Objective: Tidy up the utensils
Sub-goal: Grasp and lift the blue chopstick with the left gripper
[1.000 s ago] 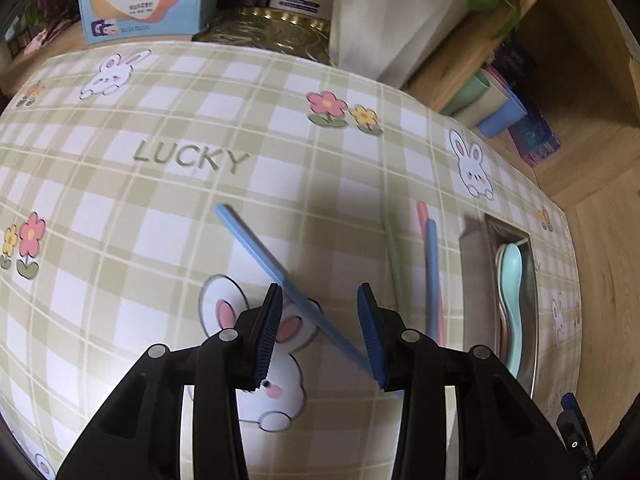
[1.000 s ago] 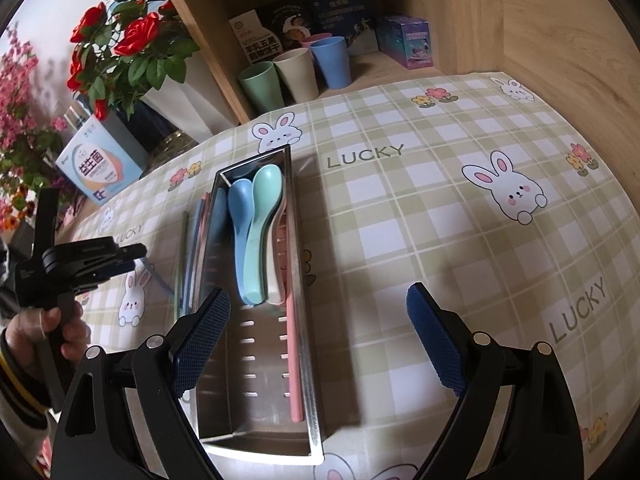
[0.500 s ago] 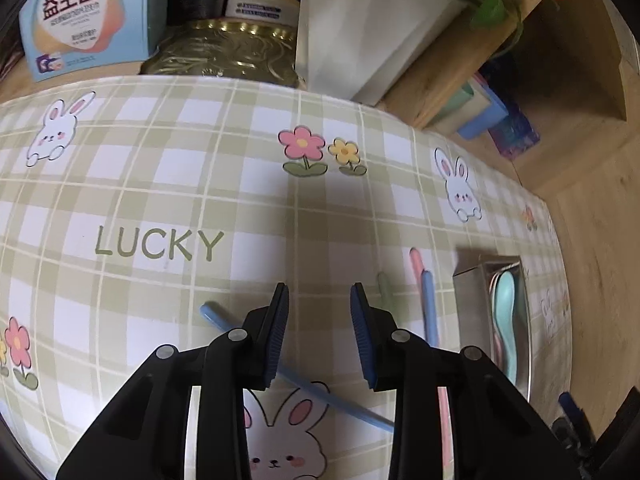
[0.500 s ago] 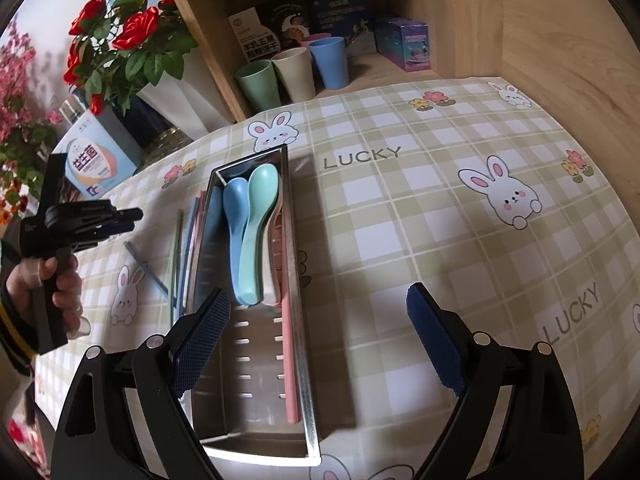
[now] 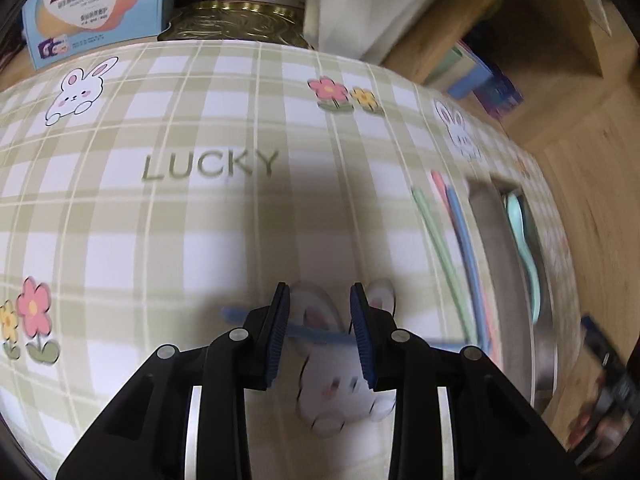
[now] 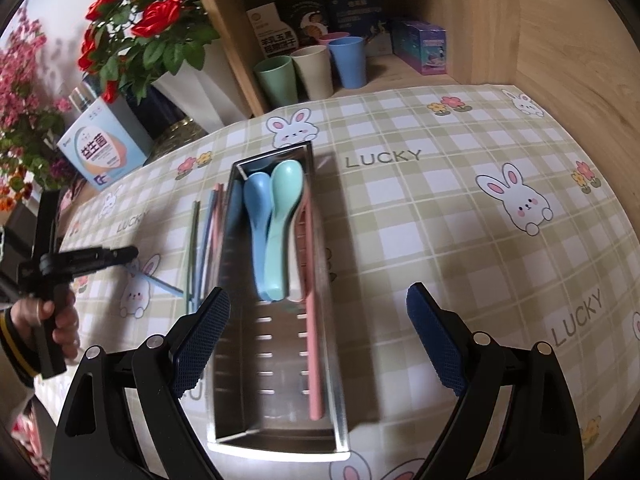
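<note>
A blue chopstick (image 5: 316, 334) lies slantwise on the checked cloth, over a printed rabbit. My left gripper (image 5: 319, 288) hovers over its middle, jaws a little apart, and the stick runs crosswise under the gap without touching either pad. The right wrist view shows the same gripper (image 6: 130, 253) held in a hand just above that chopstick (image 6: 160, 282). My right gripper (image 6: 317, 293) stands wide open and holds nothing, above the near end of the metal tray (image 6: 280, 400). In the tray lie a blue spoon (image 6: 256, 208), a green spoon (image 6: 284, 200) and a pink chopstick (image 6: 314, 320).
Green, pink and blue chopsticks (image 6: 204, 232) lie side by side on the cloth along the tray's left wall. Behind the table stand a light blue box (image 6: 100, 152), a white flower pot (image 6: 192, 92) and three cups (image 6: 312, 68) on a wooden shelf.
My left gripper's jaws have narrowed and it has swung back over the blue chopstick, which now lies crosswise under them. The right gripper has stayed where it was.
</note>
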Demonstrator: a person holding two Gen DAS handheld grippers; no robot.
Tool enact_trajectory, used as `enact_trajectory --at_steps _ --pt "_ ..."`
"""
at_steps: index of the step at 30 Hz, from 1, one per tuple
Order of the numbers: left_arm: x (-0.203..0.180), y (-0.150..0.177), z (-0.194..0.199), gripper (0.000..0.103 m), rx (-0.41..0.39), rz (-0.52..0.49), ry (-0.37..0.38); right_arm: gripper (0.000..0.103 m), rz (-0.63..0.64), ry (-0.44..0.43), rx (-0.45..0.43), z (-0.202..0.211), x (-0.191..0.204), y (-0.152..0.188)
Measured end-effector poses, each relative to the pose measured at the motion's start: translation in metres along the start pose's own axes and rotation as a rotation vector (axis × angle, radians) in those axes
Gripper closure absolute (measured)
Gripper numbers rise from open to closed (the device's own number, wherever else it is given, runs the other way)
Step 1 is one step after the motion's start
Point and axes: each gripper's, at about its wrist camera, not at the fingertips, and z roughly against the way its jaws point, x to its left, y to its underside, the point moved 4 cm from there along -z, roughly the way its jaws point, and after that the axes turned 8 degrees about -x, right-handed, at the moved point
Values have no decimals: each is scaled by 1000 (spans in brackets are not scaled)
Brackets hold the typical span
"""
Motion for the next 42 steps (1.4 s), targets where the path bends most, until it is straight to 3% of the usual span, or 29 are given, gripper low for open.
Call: enact_trajectory --at_steps 9,17,19,21,26,29,37,38,39,42 --pt "-21 56 28 61 48 -285 42 16 11 -11 1 3 11 3" --pt "-42 77 26 61 70 -540 -54 16 24 -24 1 9 19 6" --pt "-48 78 27 77 74 -557 -40 16 20 -22 -2 11 17 6" --pt "-49 79 28 87 87 -555 -47 16 20 -23 -4 13 17 6" --pt "-50 85 31 96 84 -488 -82 16 33 -48 1 16 22 7" --pt "-41 92 39 97 39 -394 -129 16 40 -50 13 16 24 10" --pt "-10 115 67 97 -57 -136 -102 17 154 -70 18 12 54 12" --pt "-8 117 70 97 -66 -122 -106 19 173 -78 21 10 60 12" --pt "-5 120 73 97 -83 -99 -113 29 193 -94 33 6 69 12" --pt "2 124 79 97 -114 -33 -111 37 227 -102 54 -3 84 13"
